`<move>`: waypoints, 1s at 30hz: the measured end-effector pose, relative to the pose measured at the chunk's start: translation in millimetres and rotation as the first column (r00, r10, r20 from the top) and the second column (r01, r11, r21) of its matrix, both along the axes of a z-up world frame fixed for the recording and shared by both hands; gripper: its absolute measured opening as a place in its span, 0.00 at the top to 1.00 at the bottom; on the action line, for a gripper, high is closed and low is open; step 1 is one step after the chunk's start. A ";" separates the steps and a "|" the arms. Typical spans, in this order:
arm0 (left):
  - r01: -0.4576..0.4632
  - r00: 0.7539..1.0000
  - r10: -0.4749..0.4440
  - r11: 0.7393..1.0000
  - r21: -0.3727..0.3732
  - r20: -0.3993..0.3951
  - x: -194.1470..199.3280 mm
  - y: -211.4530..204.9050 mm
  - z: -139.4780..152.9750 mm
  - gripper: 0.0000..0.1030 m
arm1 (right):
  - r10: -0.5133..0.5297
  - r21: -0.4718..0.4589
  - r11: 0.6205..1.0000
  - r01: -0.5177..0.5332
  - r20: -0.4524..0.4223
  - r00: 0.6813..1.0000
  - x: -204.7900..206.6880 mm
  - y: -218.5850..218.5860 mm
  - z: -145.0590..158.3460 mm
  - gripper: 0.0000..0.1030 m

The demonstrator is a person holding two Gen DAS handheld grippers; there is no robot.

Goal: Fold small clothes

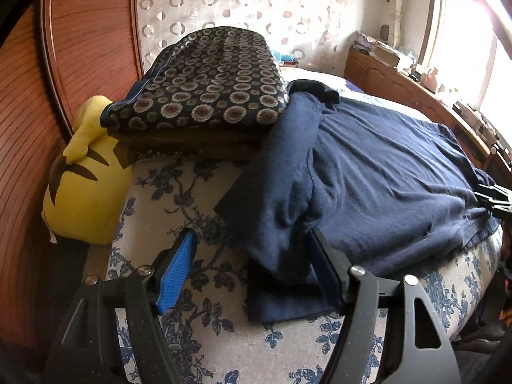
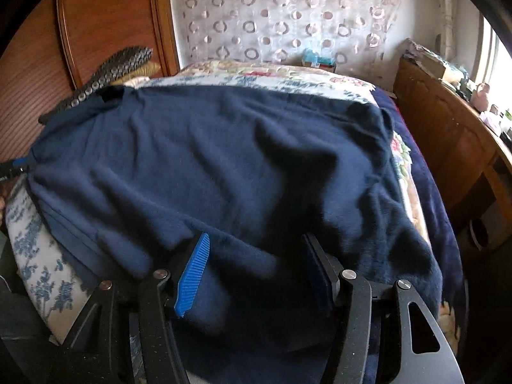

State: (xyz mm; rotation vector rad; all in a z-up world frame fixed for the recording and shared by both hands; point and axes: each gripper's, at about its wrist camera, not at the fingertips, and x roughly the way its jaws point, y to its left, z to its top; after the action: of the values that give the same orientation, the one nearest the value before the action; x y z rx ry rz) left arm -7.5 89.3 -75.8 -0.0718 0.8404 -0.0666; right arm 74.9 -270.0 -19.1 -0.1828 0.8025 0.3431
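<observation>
A navy blue garment (image 1: 368, 166) lies spread across the bed's floral sheet (image 1: 198, 211). One sleeve is folded in along its near left edge. My left gripper (image 1: 251, 235) stands open at that near left corner. The sleeve's edge lies between its fingers, beside the right finger (image 1: 323, 265). My right gripper (image 2: 256, 238) is open low over the garment (image 2: 198, 147) at its near right hem. Cloth lies between the blue pads (image 2: 193, 275), which do not press on it. Each gripper shows at the other view's edge: the right gripper (image 1: 492, 198) and the left gripper (image 2: 14, 166).
A folded dark blanket with ring patterns (image 1: 204, 89) is stacked at the head of the bed, touching the garment's collar. A yellow plush toy (image 1: 83, 176) leans on the wooden headboard (image 1: 28, 121). A wooden cabinet (image 2: 448, 147) runs along the right under the window.
</observation>
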 end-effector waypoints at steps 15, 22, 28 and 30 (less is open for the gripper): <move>-0.056 0.998 0.058 0.995 -0.080 0.027 -7.5 24.7 8.8 0.32 | 0.006 -0.018 1.000 -0.006 0.018 1.000 -0.5 9.6 0.1 0.38; -0.021 1.000 0.022 0.996 -0.083 0.003 -6.4 10.2 -2.5 0.53 | 0.006 -0.015 1.000 -0.006 0.019 1.000 -1.2 9.0 0.0 0.38; 0.001 1.000 -0.001 0.998 -0.067 -0.004 -7.3 -1.1 -9.0 0.58 | 0.006 -0.012 1.000 -0.006 0.019 1.000 -1.3 9.0 -0.4 0.37; 0.009 1.000 -0.009 0.998 -0.058 -0.001 -7.9 -4.0 -9.3 0.58 | 0.007 -0.012 1.000 -0.006 0.018 1.000 -1.0 8.2 -0.1 0.37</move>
State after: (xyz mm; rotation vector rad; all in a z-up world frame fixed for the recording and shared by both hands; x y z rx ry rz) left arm -15.4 85.3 -85.1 -0.1223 0.8404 -0.0996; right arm 73.9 -261.8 -19.2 -0.1992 0.7861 0.3425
